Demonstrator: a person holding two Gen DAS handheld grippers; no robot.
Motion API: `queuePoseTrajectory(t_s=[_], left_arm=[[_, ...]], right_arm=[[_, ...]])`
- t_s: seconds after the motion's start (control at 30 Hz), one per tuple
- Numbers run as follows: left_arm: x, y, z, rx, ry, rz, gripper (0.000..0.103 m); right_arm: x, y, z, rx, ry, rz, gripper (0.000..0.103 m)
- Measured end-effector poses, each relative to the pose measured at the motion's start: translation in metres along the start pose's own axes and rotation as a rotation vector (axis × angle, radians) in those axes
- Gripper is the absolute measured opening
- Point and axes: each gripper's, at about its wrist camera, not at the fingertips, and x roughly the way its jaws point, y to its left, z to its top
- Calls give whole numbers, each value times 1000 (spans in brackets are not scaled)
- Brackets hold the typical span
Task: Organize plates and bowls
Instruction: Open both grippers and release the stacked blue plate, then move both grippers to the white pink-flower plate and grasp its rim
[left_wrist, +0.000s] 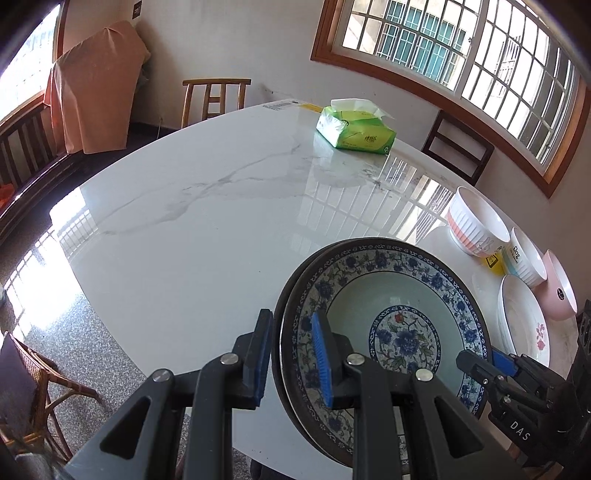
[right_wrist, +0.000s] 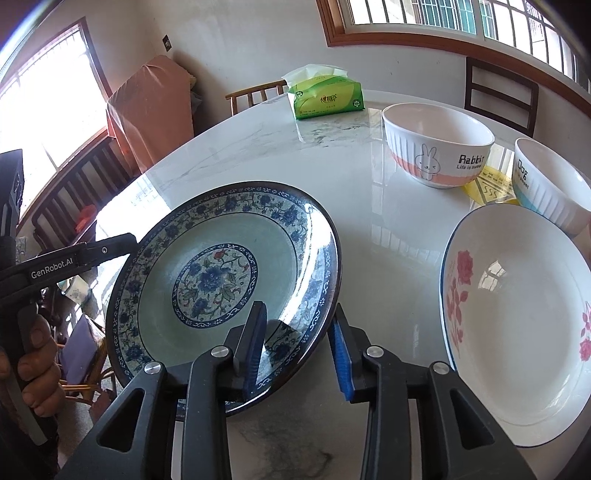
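blue floral plate (right_wrist: 221, 273) lower centre, tilted off the counter (left_wrist: 207, 206) | left gripper (left_wrist: 291, 354) and right gripper (right_wrist: 297, 347) jaws straddle its rim, slightly agape | rose plate (right_wrist: 517, 317), rabbit bowl (right_wrist: 437, 147), dog bowl (right_wrist: 550, 184) lie unstacked at right | sorting barely begun

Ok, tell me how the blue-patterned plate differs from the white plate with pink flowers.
The blue-patterned plate has a dark rim, a blue floral border and a centre medallion; the white plate is plain apart from pink roses at its edges. Both grippers, left and right, straddle the blue plate's rim; nothing touches the white one. Both are round and deep-welled.
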Motion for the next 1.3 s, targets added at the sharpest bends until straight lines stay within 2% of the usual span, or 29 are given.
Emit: queuePoseTrajectory(t_s=[0.2, 0.47, 0.57, 0.63, 0.7, 0.9, 1.1, 1.3], left_arm=[[-9, -7, -3, 15, -12, -1, 22], [-25, -31, -14, 66, -19, -6, 23], [-30, -44, -19, 95, -19, -7, 23], [-33, -54, -23, 115, -17, -15, 25], [-35, -67, -26, 137, -19, -19, 27], [-34, -107, -36, 204, 8, -42, 27], [-31, -146, -43, 255, 55, -78, 27], [-25, -182, -39, 289, 107, -150, 27]], right_arm=[[-8, -3, -2, 26, -38, -10, 33], [-57, -16, -10, 61, -209, -26, 36], [-77, -28, -23, 67, -273, -88, 40], [-90, -41, -32, 69, -318, -152, 40], [-100, -57, -40, 75, -347, -223, 45], [-123, -115, -64, 162, -351, -354, 53], [-141, -154, -78, 290, -366, -336, 60], [-141, -174, -84, 385, -365, -256, 63]])
